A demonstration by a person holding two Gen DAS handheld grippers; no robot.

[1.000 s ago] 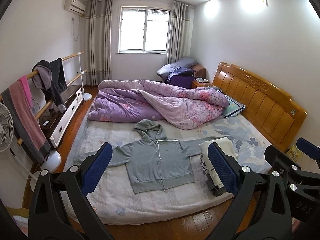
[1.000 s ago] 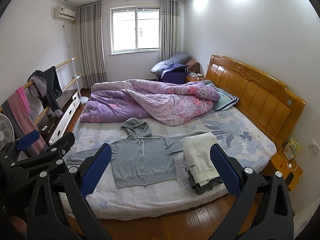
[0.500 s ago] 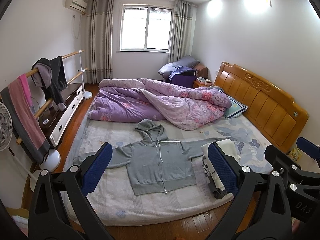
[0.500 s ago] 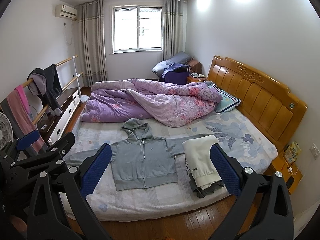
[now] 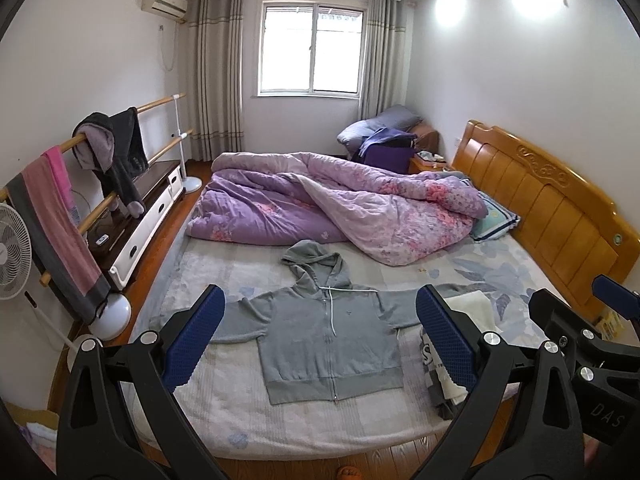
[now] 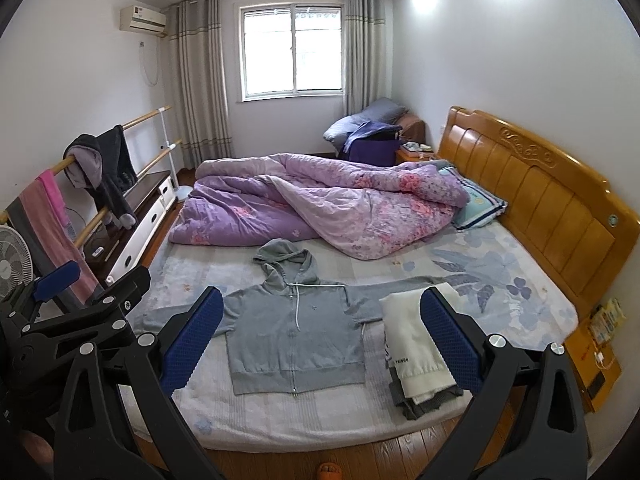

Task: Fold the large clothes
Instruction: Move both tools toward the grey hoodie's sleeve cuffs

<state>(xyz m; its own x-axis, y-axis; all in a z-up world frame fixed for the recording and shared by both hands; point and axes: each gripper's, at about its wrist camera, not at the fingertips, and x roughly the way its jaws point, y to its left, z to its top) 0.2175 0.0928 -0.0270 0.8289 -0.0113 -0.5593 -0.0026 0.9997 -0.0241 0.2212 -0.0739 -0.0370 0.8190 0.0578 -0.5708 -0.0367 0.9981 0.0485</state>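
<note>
A grey zip hoodie (image 5: 320,328) lies flat and face up on the bed, sleeves spread, hood toward the quilt; it also shows in the right wrist view (image 6: 294,328). My left gripper (image 5: 320,340) is open and empty, held well back from the bed's near edge. My right gripper (image 6: 320,340) is open and empty, also back from the bed. Each gripper shows at the side of the other's view. A stack of folded clothes (image 6: 420,348) with a white piece on top lies to the right of the hoodie.
A rumpled purple quilt (image 5: 340,208) fills the far half of the bed (image 5: 224,408). A wooden headboard (image 5: 552,216) is on the right. A drying rack with clothes (image 5: 72,184), a fan (image 5: 12,252) and a low cabinet (image 5: 144,204) stand left. Wooden floor lies below.
Both views have drawn back and tilted up slightly, so the hoodie and bed sit a little farther and higher. Nothing on the bed has moved; both grippers stay open.
</note>
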